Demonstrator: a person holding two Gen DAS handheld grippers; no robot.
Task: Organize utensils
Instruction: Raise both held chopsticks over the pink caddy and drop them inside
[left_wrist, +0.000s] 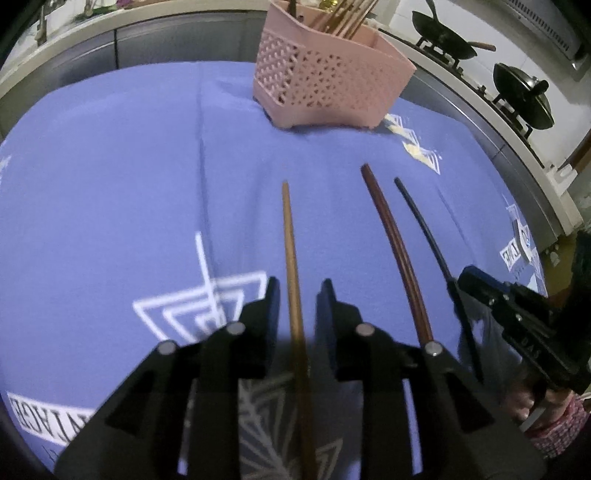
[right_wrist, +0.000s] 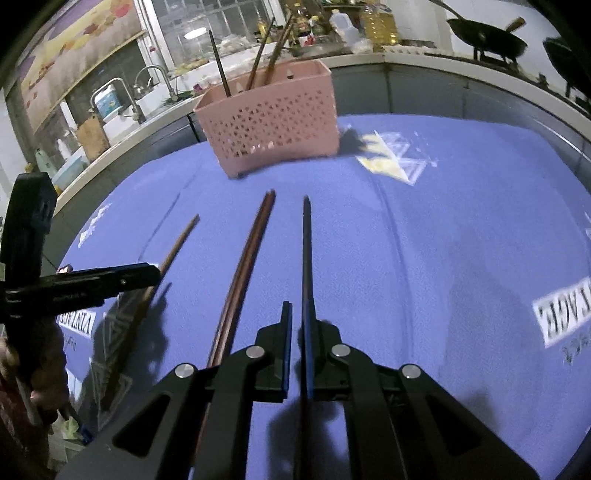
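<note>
In the left wrist view a light brown chopstick (left_wrist: 291, 258) lies on the blue cloth (left_wrist: 110, 184), running between the fingers of my left gripper (left_wrist: 298, 291). The jaws stand apart with a gap on each side of it. My right gripper (right_wrist: 301, 314) is shut on a black chopstick (right_wrist: 306, 251), which points toward the pink perforated basket (right_wrist: 273, 122). Between the two lies a dark red-brown chopstick (right_wrist: 247, 266). From the left wrist the right gripper (left_wrist: 461, 280) shows at the right edge with the black chopstick (left_wrist: 421, 221). Several chopsticks stand in the basket (left_wrist: 325, 81).
The cloth carries white prints (left_wrist: 207, 310). Behind the table runs a kitchen counter with two black woks (left_wrist: 443, 37) on a stove at the right and a sink with taps (right_wrist: 147, 85) at the left. A person's hand (right_wrist: 44, 354) holds the left gripper (right_wrist: 110, 280).
</note>
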